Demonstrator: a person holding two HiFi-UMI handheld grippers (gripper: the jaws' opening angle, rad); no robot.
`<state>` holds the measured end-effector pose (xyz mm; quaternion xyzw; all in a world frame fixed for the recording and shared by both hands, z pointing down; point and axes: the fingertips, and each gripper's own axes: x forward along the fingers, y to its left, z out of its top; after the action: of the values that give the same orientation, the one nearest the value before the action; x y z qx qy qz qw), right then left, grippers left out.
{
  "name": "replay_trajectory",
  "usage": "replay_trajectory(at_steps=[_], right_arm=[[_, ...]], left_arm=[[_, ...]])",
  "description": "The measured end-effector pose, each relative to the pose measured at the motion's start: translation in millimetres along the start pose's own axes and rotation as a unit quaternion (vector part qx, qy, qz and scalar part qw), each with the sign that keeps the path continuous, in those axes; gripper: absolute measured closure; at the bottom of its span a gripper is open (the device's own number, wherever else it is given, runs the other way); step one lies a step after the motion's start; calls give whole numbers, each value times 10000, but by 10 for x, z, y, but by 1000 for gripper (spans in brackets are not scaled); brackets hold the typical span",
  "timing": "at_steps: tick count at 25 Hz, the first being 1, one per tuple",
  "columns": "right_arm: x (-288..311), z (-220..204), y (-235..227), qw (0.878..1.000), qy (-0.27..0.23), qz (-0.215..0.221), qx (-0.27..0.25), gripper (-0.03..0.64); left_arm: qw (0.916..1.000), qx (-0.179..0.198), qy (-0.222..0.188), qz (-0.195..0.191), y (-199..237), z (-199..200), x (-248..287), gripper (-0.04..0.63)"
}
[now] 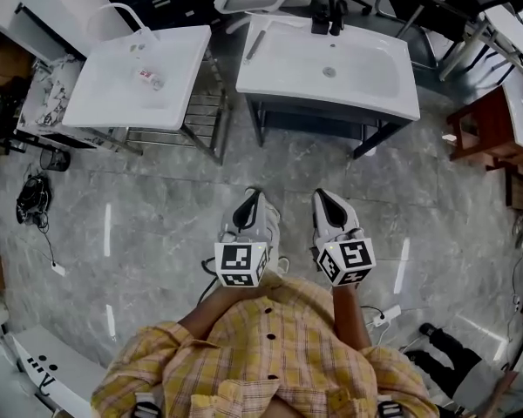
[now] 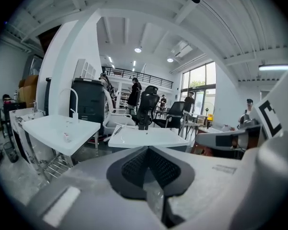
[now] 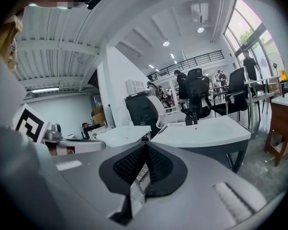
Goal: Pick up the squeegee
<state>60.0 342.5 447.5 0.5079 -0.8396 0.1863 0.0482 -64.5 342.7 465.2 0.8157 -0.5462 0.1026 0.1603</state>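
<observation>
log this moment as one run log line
phase: pre-grasp | left gripper: shut, empty | right gripper: shut, empty | squeegee: slim tool lying on wider washbasin rim, untouched | both grippers short of it

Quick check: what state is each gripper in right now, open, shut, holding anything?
Left gripper: shut, nothing between its jaws.
Right gripper: shut, nothing between its jaws.

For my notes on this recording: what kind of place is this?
Probably a workshop or test lab: the left sink and right sink stand on bare frames, with an office chair and tall windows behind.
</observation>
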Motion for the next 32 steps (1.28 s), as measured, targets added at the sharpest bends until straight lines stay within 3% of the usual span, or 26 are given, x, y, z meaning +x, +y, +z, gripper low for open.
replay_trajectory(at_steps=[15,24,32], right_arm=[[1717,969,-635,9999,5,-117,-37,624],[2437,1202,-859,9998,59,-191,20,623],[2675,1195,-1092,9992,199,-306,136,623]], left_arm=[[9999,-106,30,-131,851,984,1680,595],[9996,-125,133,-236,1259,1212,2359,595],[9994,-178,255,-165,1423,1218,2702,595]])
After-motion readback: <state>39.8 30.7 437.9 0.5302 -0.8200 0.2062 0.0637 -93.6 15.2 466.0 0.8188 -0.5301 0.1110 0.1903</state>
